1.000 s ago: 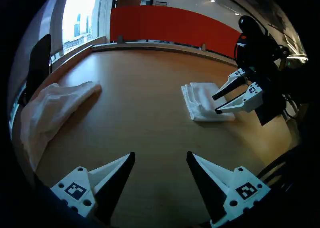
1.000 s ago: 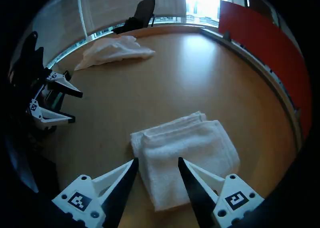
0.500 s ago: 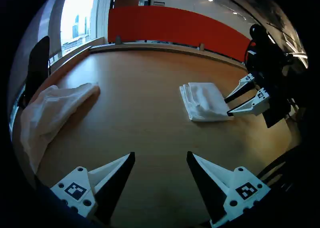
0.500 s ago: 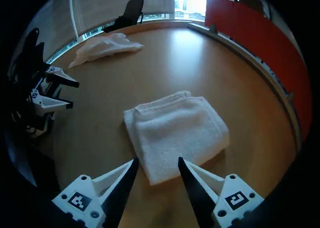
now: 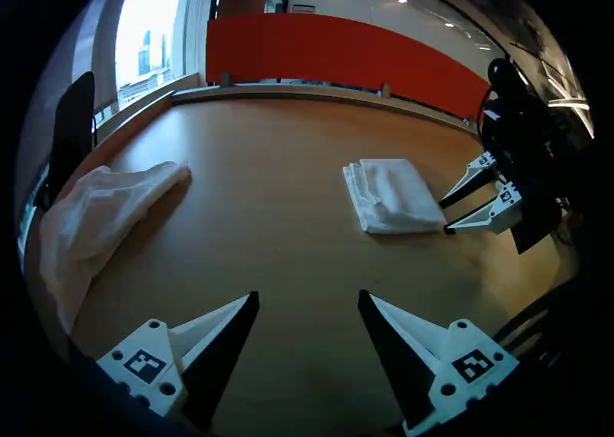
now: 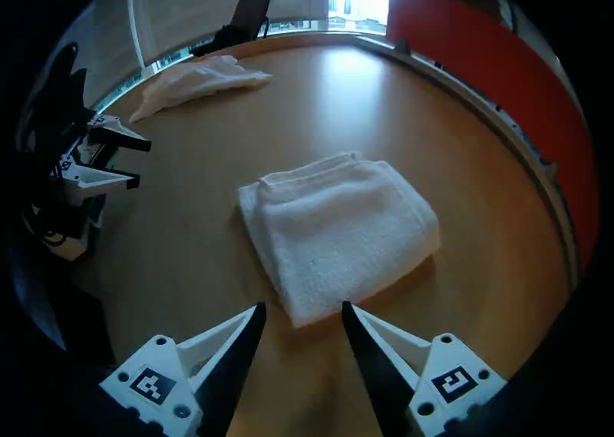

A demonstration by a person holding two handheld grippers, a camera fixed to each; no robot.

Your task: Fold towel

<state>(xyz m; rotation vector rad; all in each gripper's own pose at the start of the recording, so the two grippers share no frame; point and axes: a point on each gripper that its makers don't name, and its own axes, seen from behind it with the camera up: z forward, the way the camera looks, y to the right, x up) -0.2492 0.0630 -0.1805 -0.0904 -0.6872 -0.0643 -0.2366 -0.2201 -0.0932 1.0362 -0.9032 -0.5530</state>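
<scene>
Broad wooden bench below windows and a red partition. Far left, one crumpled towel, unfolded; left tool gaping, empty; mid-bench, one folded towel, seemingly finished; right tool parted, empty, just beside it. Two towels, two tools. Next, probably: reaching for the crumpled towel and spreading it flat.

Towels, two: folded towel, crumpled towel. Two grippers: left hand-held gripper, right hand-held gripper. One counter. One chair.
</scene>
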